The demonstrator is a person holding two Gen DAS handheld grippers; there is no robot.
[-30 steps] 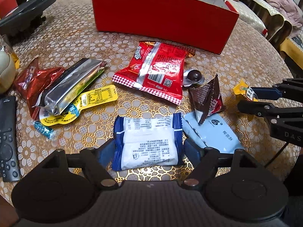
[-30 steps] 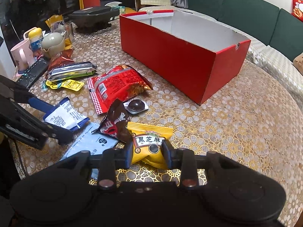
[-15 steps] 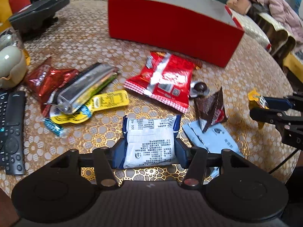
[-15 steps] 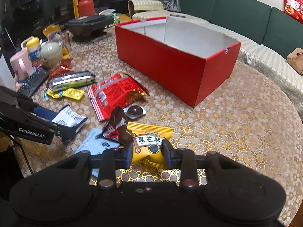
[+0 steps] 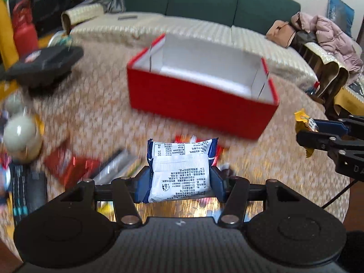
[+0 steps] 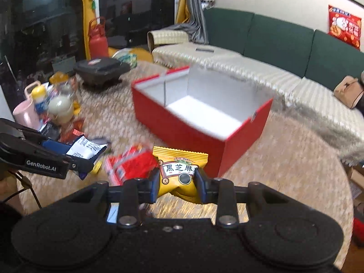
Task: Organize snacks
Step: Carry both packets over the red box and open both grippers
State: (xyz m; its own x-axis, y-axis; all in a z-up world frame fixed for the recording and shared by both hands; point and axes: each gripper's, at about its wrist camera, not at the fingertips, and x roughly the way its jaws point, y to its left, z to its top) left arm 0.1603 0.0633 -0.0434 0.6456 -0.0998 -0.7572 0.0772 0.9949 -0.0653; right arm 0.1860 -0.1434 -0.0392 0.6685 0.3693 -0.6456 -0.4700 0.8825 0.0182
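The left gripper [image 5: 179,182] is clamped on a blue-and-white printed foil snack packet [image 5: 180,168], which is held clear of the tabletop [image 5: 91,118]. The right gripper [image 6: 176,185] is clamped on a yellow plastic snack pouch with black characters [image 6: 179,173], likewise held above the tabletop. In the left wrist view, the right gripper and its yellow pouch are seen at 3 o'clock. An open red cardboard box with a white interior [image 5: 200,104] stands on the tabletop at 12 o'clock from the left gripper, well apart from both packets. Loose red and silver foil snack wrappers [image 5: 75,166] are seen blurred at 9 o'clock. A dark green sofa [image 5: 204,0] lies beyond the box.
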